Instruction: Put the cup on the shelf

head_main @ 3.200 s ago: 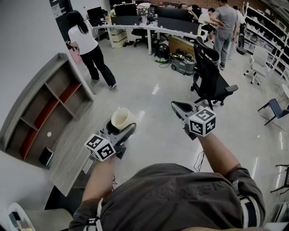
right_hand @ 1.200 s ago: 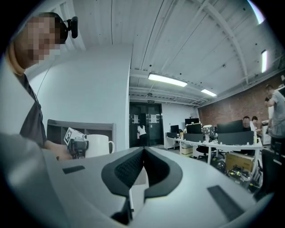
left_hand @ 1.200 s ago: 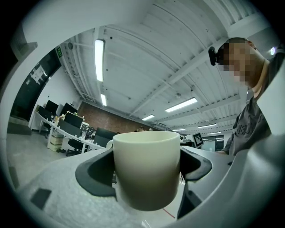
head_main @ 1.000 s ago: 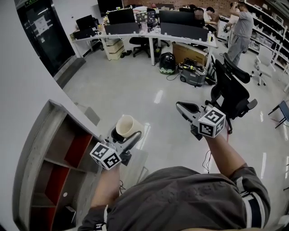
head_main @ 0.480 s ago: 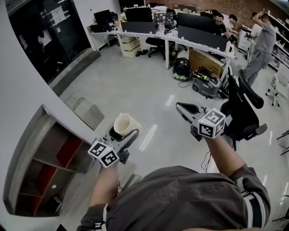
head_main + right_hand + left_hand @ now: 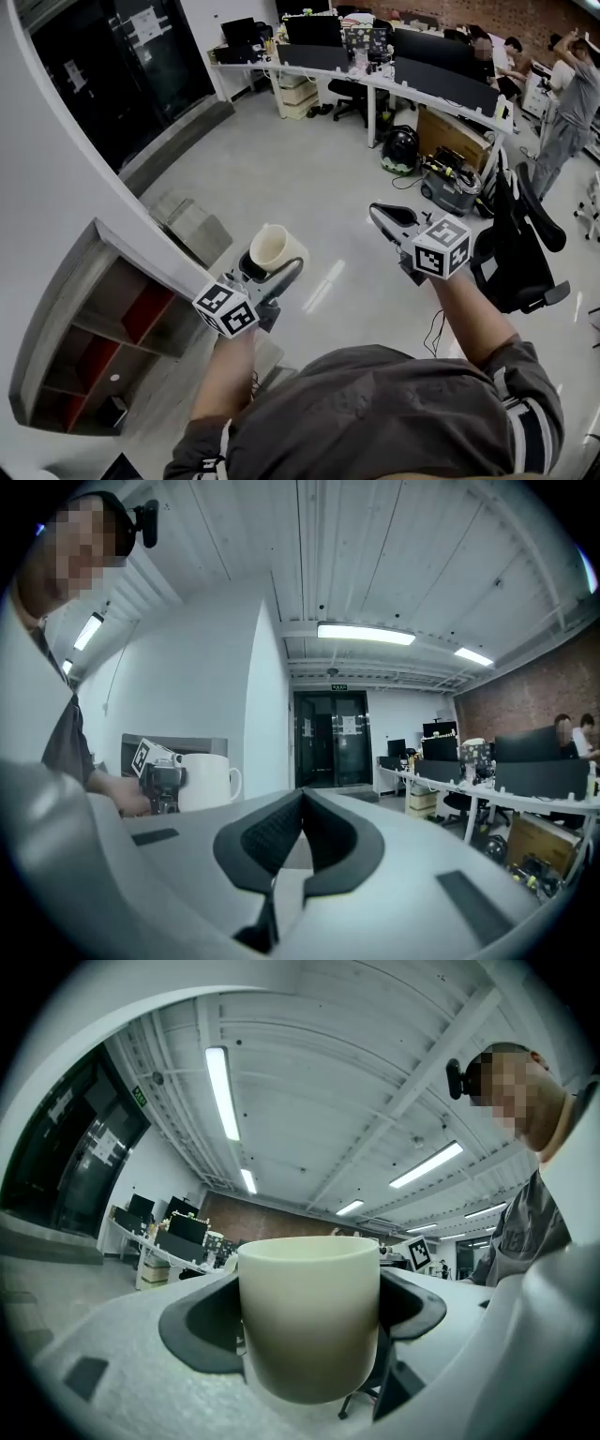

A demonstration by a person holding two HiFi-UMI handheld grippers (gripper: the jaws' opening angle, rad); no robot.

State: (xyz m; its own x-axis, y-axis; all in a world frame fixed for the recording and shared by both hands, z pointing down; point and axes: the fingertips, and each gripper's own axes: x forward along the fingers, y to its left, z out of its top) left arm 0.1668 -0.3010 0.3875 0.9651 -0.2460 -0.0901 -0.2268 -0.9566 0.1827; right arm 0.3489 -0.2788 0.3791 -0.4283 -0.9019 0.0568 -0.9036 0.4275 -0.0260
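Observation:
A cream cup (image 6: 274, 249) stands upright between the jaws of my left gripper (image 6: 267, 272), which is shut on it; the left gripper view is filled by the same cup (image 6: 309, 1312). A grey wooden shelf (image 6: 94, 319) with red-backed compartments stands against the white wall at lower left, below and left of the cup. My right gripper (image 6: 392, 221) is held out at mid-right, shut with nothing in it. From the right gripper view the cup (image 6: 208, 782) shows its handle toward the right, with the shelf (image 6: 173, 745) behind it.
A low grey block (image 6: 192, 230) lies on the floor by the wall. A black office chair (image 6: 520, 253) stands at the right. Desks with monitors (image 6: 375, 56) and seated people line the back, and a dark glass door (image 6: 122, 66) is at upper left.
The view has swung: the shelf now sits closer at lower left and the chair has slid right. Both grippers keep their pose, the cup still held in the left one.

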